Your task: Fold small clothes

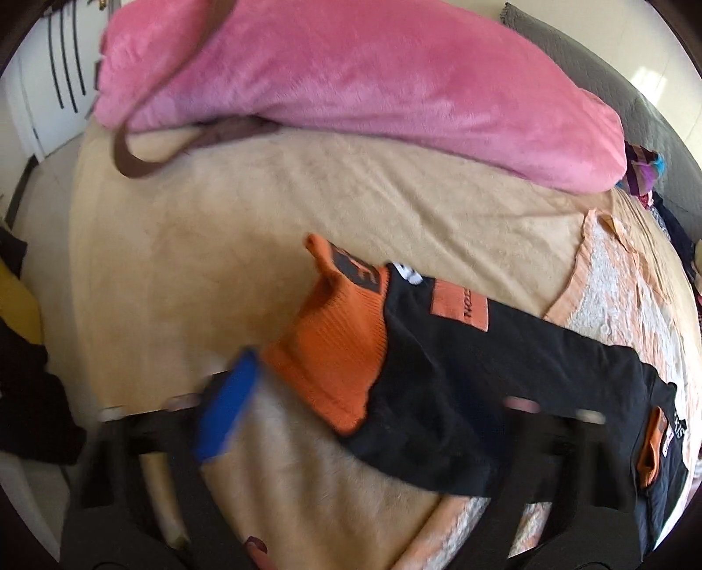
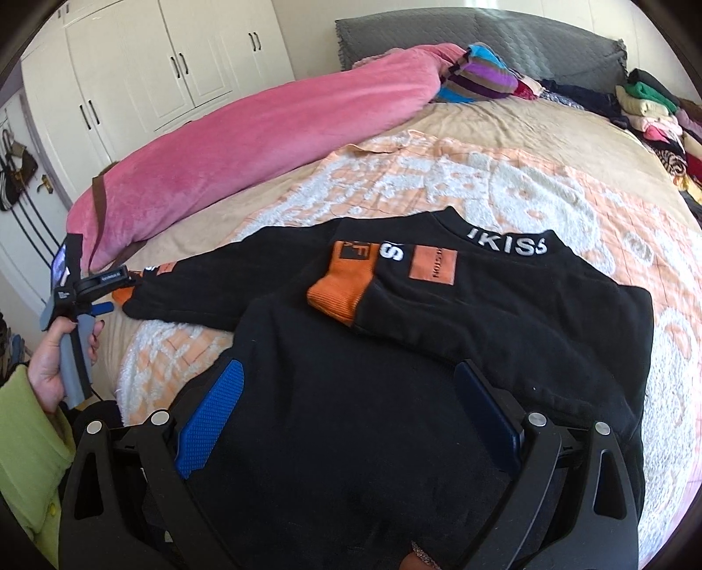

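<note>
A small black sweatshirt (image 2: 438, 350) with orange cuffs and white "KISS" lettering lies flat on the orange-and-white blanket (image 2: 526, 184) on the bed. One sleeve is folded across the chest, its orange cuff (image 2: 342, 289) near the middle. My right gripper (image 2: 351, 412) is open, its blue pads straddling the lower body of the sweatshirt. The other sleeve stretches left, and my left gripper (image 2: 112, 302) is at its orange cuff (image 1: 333, 350). In the blurred left wrist view the left gripper (image 1: 364, 416) looks open, one blue pad (image 1: 228, 407) beside the cuff.
A long pink plush pillow (image 2: 245, 144) with a brown strap lies along the far left side of the bed. Folded clothes (image 2: 653, 114) are stacked at the far right by the grey headboard (image 2: 482, 39). White wardrobes (image 2: 145, 65) stand behind. Dark clothes (image 1: 26, 394) lie left of the bed.
</note>
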{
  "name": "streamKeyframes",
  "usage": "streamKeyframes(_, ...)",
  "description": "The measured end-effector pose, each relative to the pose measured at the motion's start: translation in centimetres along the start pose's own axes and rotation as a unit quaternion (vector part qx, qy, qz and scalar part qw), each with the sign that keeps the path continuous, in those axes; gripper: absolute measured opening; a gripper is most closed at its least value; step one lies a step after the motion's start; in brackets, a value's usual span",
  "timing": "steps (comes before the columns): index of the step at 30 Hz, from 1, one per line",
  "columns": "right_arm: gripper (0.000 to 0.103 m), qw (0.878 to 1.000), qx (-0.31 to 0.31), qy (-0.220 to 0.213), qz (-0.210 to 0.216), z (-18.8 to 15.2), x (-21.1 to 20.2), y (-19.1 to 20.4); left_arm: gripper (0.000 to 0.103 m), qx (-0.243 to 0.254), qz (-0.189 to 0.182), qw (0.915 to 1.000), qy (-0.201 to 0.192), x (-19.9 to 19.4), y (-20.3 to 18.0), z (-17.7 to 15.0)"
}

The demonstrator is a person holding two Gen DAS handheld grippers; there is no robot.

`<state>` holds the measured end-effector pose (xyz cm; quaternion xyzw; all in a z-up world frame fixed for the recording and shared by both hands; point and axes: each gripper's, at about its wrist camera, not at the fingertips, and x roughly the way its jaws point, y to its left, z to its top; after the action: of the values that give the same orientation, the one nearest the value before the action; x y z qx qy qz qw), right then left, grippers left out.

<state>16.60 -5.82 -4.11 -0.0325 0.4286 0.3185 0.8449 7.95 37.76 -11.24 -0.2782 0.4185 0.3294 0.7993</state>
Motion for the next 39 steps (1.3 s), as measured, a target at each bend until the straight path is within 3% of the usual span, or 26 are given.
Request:
streamKeyframes(3, 0.096, 1.0, 0.011, 0.0, -0.002, -0.3, 0.0, -0.9, 0.009, 0.016, -0.011, 0.9998, -0.005, -0.2, -1.2, -0.4)
streamKeyframes(5, 0.096, 1.0, 0.019, -0.001, -0.002, -0.5, 0.0, -1.6, 0.008, 0.037, -0.019, 0.9989, -0.02, -1.4, -2.5, -0.5)
streamKeyframes(7, 0.096, 1.0, 0.028, -0.003, -0.006, -0.6, -0.1, -2.4, 0.008, 0.052, -0.056, 0.9964, -0.036, -3.7, -4.1, -0.7)
streamKeyframes(11, 0.096, 0.999, 0.051, -0.006, -0.016, -0.8, -0.5, -4.2, 0.007, 0.093, -0.122, 0.9863, -0.06, -8.3, -8.5, -1.0)
streamKeyframes(15, 0.096, 0.996, 0.079, -0.02, -0.026, -0.8, -1.7, -6.6, 0.007, 0.153, -0.2, 0.9647, -0.077, -13.1, -15.2, -2.8)
streamKeyframes(19, 0.096, 0.992, 0.11, -0.042, -0.047, -0.6, -3.3, -9.6, 0.007, 0.2, -0.259, 0.9438, -0.045, -14.7, -21.1, -5.7)
streamKeyframes(26, 0.096, 0.977, 0.181, -0.079, -0.075, -0.8, -6.1, -15.7, 0.007, 0.269, -0.273, 0.923, 0.026, -12.5, -30.3, -12.9)
streamKeyframes(32, 0.096, 0.968, 0.223, -0.082, -0.082, -1.3, -6.5, -18.7, 0.008, 0.294, -0.255, 0.9185, 0.071, -8.5, -33.5, -16.6)
streamKeyframes(36, 0.096, 0.968, 0.227, -0.074, -0.08, -1.5, -5.9, -19.0, 0.022, 0.305, -0.264, 0.9096, 0.099, -7.1, -34.7, -18.2)
streamKeyframes(39, 0.096, 0.97, 0.223, -0.068, -0.076, -1.6, -5.3, -18.8, 0.039, 0.313, -0.28, 0.9008, 0.109, -7.1, -34.6, -19.0)
